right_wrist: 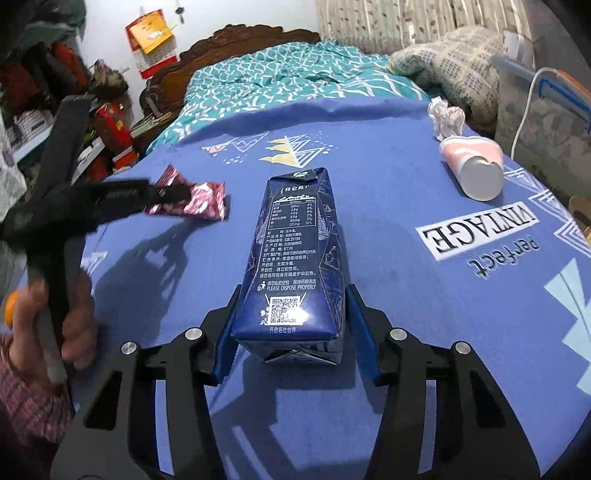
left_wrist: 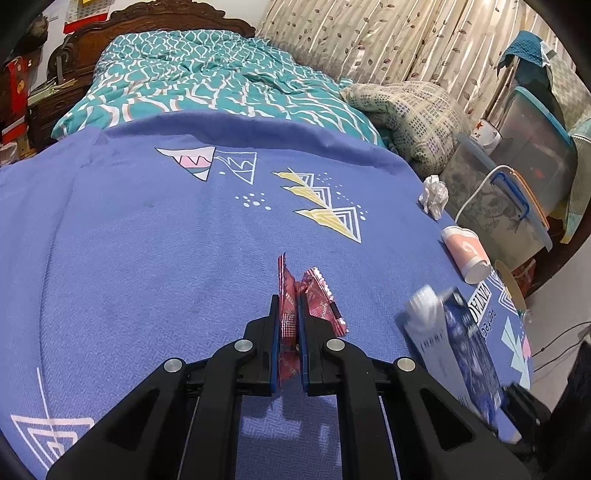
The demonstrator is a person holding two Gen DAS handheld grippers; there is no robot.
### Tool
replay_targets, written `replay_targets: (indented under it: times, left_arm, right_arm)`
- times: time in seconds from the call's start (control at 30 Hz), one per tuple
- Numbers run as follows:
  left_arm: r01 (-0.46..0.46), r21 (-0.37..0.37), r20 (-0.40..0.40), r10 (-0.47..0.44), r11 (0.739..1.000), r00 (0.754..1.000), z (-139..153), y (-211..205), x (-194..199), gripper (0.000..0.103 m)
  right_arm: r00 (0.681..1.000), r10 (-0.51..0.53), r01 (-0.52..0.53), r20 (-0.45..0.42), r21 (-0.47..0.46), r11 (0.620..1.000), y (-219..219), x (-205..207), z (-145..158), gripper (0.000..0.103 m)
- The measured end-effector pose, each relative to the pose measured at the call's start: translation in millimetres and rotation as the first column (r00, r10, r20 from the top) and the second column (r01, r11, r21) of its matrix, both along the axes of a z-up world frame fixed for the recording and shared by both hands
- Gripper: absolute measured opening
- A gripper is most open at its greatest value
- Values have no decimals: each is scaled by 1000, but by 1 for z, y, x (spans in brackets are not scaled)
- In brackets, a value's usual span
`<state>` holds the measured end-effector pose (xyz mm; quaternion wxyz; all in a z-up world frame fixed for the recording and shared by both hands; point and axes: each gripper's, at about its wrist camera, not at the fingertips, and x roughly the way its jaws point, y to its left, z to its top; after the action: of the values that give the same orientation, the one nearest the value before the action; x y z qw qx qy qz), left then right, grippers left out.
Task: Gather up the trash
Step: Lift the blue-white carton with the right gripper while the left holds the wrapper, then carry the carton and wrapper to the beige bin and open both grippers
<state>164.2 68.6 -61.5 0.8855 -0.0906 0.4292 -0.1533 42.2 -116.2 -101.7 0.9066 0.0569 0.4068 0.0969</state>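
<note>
My left gripper [left_wrist: 288,301] is shut on a red foil wrapper [left_wrist: 312,299] and holds it over the blue bedspread [left_wrist: 147,258]. In the right wrist view the left gripper [right_wrist: 173,192] shows at the left with the wrapper [right_wrist: 201,201]. My right gripper [right_wrist: 291,295] is shut on a dark blue milk carton [right_wrist: 295,251], held lengthwise between the jaws. The carton also shows, blurred, in the left wrist view [left_wrist: 461,339]. A pink paper cup [left_wrist: 466,254] [right_wrist: 474,166] lies on its side, and a crumpled white paper ball [left_wrist: 434,194] [right_wrist: 447,116] lies beyond it.
The bedspread [right_wrist: 443,332] covers the near part of a bed with a teal quilt [left_wrist: 207,77] and a wooden headboard [left_wrist: 155,18]. Plastic storage boxes [left_wrist: 517,166] and a white cable [left_wrist: 476,188] stand by the right edge. Clutter fills shelves [right_wrist: 55,110] at the left.
</note>
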Motion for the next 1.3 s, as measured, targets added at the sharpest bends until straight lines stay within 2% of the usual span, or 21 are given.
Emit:
replay_targets:
  times: [0.23, 0.63, 0.8, 0.93, 1.03, 1.1, 1.3]
  left_arm:
    - [-2, 0, 11, 2, 1000, 1000, 1, 0, -2, 7]
    - [15, 42, 64, -18, 999, 998, 7, -8, -10, 7]
    - [38, 63, 89, -43, 997, 995, 10, -15, -14, 7]
    - [91, 78, 97, -98, 993, 990, 13, -28, -20, 7]
    - [161, 32, 69, -162, 987, 984, 13, -47, -29, 7]
    - [207, 34, 61, -209, 978, 976, 14, -65, -36, 7]
    - [390, 34, 21, -391, 920, 920, 14, -148, -55, 7]
  right_arm:
    - [999, 5, -3, 34, -37, 999, -11, -30, 5, 54]
    - [992, -90, 92, 84, -15, 996, -58, -66, 17, 53]
    - [981, -168, 168, 94, 8, 986, -88, -89, 18, 53]
    - [969, -231, 231, 89, 15, 973, -112, -102, 14, 53]
    - [953, -287, 286, 96, 26, 958, -132, -111, 14, 53]
    - [940, -328, 325, 99, 41, 945, -147, -115, 13, 53]
    - [901, -421, 414, 109, 80, 907, -187, -126, 11, 53]
